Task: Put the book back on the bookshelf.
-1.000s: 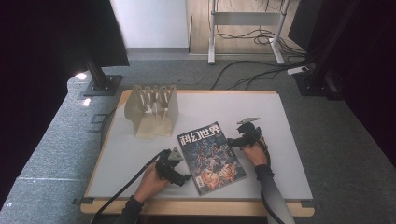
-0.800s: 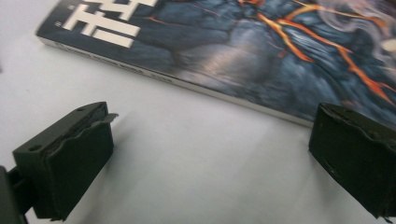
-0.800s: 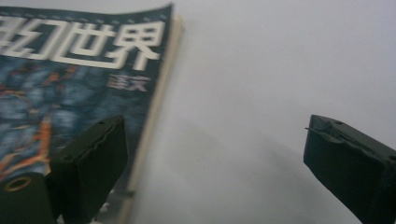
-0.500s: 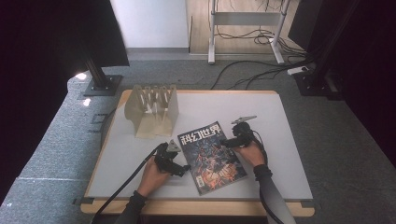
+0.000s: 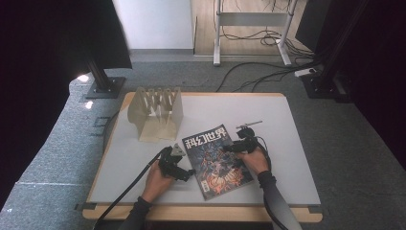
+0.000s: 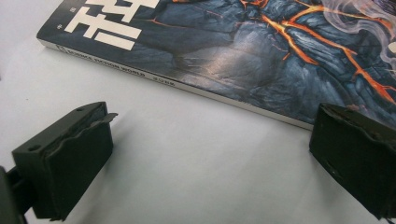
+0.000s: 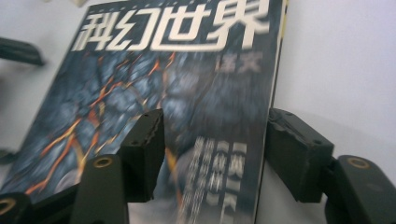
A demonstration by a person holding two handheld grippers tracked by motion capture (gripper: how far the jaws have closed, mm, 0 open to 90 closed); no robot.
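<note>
Straddling the magazine's blurred edge, right gripper fingers half-closing; left gripper fingers wide.

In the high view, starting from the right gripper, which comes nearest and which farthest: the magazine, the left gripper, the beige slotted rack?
1. The magazine: directly at the right gripper, whose jaws, which have just been closing, stand astride its right edge.
2. The left gripper: across the magazine, by its left edge.
3. The beige slotted rack: farthest, at the table's far left.
</note>
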